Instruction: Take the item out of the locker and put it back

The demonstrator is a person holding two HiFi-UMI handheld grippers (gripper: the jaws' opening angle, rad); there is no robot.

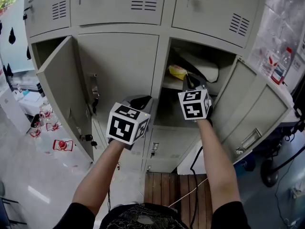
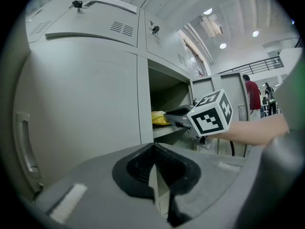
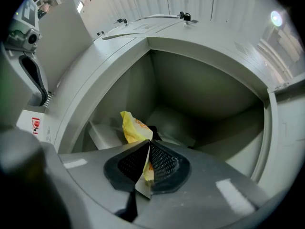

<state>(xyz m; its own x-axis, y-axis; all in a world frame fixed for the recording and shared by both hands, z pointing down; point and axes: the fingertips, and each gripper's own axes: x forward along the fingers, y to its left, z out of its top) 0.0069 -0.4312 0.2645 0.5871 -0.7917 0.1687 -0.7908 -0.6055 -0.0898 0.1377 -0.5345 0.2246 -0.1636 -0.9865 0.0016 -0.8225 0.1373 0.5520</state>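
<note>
With right hand-held gripper (image 3: 150,149) clenched on thin edge of yellow packet (image 3: 132,128) just inside locker (image 3: 200,51), left hand-held gripper (image 2: 153,168) shut empty outside locker, probably risks losing packet through slippage or snagging shelf (image 3: 102,132).

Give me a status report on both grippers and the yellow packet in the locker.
Right gripper shut on yellow packet, inside open locker. Left gripper shut, empty, outside. Locker door wide open, nothing seen blocking.
</note>
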